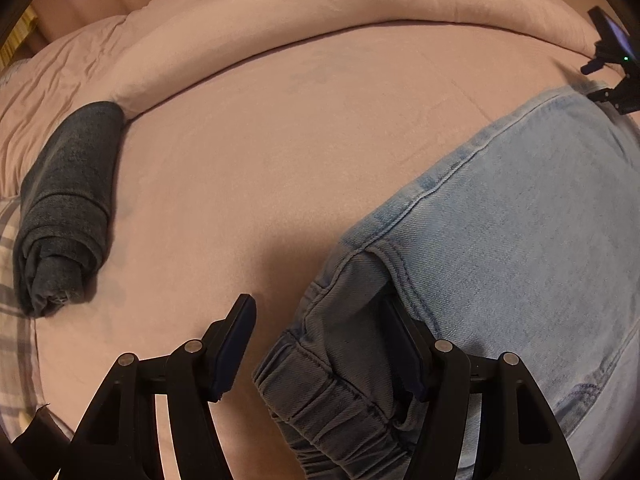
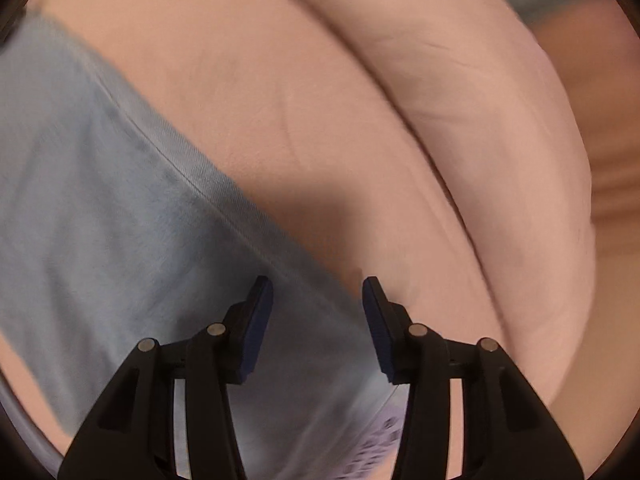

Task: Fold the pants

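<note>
The light-blue jeans (image 1: 520,208) lie on the pink bed (image 1: 260,152), their gathered waistband bunched between the spread jaws of the left gripper (image 1: 320,320), whose right pad touches the denim fold. The right gripper (image 2: 318,292) hangs over the jeans' edge, jaws parted, pinching nothing. A rolled dark garment (image 1: 68,208) lies well apart; a print near the jeans' lower edge is too blurred to read.
</note>
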Demonstrator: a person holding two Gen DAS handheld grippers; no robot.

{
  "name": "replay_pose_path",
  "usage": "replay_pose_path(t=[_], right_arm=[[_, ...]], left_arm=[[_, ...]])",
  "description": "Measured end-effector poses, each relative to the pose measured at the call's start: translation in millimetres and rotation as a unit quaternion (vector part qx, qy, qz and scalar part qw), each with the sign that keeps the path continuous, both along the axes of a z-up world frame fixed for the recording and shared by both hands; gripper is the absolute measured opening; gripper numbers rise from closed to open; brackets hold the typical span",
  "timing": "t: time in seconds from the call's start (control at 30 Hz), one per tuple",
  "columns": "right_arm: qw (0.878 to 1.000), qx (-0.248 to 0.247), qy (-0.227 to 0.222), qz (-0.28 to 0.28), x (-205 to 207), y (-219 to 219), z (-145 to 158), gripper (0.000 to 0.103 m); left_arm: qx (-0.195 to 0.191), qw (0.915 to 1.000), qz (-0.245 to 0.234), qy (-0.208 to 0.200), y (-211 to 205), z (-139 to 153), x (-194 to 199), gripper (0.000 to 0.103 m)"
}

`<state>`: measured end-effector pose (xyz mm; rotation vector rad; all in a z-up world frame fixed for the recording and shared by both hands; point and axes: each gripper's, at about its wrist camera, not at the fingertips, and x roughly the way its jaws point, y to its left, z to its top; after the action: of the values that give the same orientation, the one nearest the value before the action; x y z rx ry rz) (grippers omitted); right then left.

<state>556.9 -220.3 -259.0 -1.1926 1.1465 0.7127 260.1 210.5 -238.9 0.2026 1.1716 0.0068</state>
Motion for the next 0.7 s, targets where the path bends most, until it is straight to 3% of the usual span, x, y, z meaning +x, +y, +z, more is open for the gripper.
replay_pose_path(t=[0.07, 0.17, 0.2, 0.23, 0.3, 0.47, 0.5, 0.6, 0.7], right_arm=[[1.0, -0.015, 0.016, 0.014, 9, 2, -5, 0.051], [0.997, -0.019, 0.064, -0.034, 39, -1, -15, 0.041], [0.996, -0.018, 0.076, -0.037, 39, 0, -16, 0.028], [0.997, -0.028, 0.071, -0.023, 34, 3, -18, 0.023], [0.997, -0.044, 0.065, 0.001, 10, 10, -20, 0.007], [0.999, -0.031, -0.006, 0.012, -13, 4, -9, 0.005], [0.999, -0.023, -0.026, 0.011, -42, 4, -2, 0.005], [0.995, 0.025, -0.091, -0.011, -56, -11, 24, 0.005], [0.991, 0.04, -0.124, -0.021, -67, -17, 48, 0.005]], left_arm=[[-0.008, 1.0, 0.001, 0.0, 13, -2, -8, 0.065], [-0.014, 0.9999, 0.002, -0.002, 16, -3, -9, 0.061], [-0.024, 0.9997, -0.009, -0.001, 15, -2, -10, 0.048], [-0.032, 0.9993, -0.019, 0.0, 18, -4, -6, 0.042], [-0.008, 0.9993, -0.038, 0.0, 10, -3, -7, 0.037], [0.019, 0.9991, -0.038, -0.009, 6, 1, -8, 0.026], [0.018, 0.9992, -0.033, -0.016, 2, 6, -15, 0.025], [0.008, 0.9987, -0.021, -0.045, 4, 20, -26, 0.02], [-0.004, 0.9971, -0.018, -0.074, 6, 37, -38, 0.019]])
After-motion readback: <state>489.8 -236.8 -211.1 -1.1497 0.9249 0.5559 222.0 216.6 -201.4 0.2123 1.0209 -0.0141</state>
